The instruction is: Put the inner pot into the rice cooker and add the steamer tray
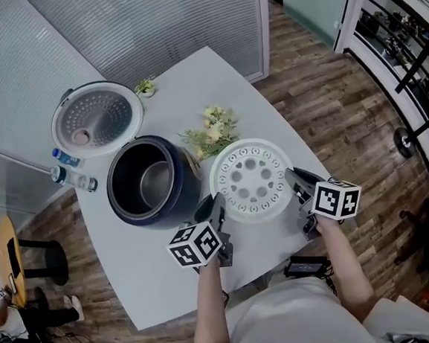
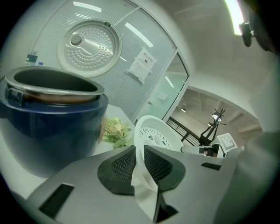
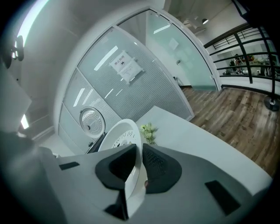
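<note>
Nearest the person, the left gripper has its jaws clamped on the near-left rim of the steamer tray. The right gripper is pinched tight on the opposite, right rim. A hold on both sides presumably keeps the wide, shallow disc level and stops it swinging.

The tray appears lifted clear of the table, just right of the rice cooker and not yet over its mouth. The inner pot already sits inside the cooker, so the first step looks done; seating the tray on the pot is what remains.

Farther off, the lid stands tipped back at the far left, leaving the opening free for the tray. Flowers lie just beyond the tray, close enough to brush it during the carry.
</note>
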### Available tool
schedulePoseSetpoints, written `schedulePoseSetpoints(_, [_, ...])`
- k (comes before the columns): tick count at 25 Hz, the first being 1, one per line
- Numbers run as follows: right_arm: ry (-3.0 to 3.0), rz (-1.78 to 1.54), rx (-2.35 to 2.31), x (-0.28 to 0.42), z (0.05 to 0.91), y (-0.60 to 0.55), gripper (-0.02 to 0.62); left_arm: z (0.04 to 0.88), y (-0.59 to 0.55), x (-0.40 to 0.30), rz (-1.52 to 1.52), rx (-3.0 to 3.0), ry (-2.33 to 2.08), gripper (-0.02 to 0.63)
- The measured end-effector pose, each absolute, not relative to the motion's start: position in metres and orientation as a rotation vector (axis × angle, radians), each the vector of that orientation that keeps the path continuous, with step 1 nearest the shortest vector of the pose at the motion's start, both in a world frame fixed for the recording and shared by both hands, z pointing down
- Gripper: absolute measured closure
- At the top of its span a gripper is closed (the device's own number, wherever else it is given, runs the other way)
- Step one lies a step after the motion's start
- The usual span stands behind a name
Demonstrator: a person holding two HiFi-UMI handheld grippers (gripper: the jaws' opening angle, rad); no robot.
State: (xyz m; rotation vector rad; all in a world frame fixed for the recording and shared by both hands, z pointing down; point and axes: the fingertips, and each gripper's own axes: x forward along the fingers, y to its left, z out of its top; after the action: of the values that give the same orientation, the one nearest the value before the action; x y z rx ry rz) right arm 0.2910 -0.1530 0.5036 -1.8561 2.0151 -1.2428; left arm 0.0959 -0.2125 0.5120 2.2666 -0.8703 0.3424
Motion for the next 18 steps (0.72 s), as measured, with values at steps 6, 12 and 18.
schedulePoseSetpoints(6, [2.042, -1.156, -1.822, 0.283, 0.473, -0.151, 0.535, 0.483, -0.206, 0.085, 0.273, 2.300, -0.898, 0.546])
schedulePoseSetpoints(12, [2.050, -1.115, -1.784, 0.276, 0.456, -0.151, 0.535, 0.462, -0.207, 0.078, 0.196, 2.315, -0.924, 0.551])
schedulePoseSetpoints(18, [2.107, -1.063, -1.739, 0.260, 0.437, -0.159, 0.535, 0.448, -0.215, 0.061, 0.133, 2.314, -0.965, 0.552])
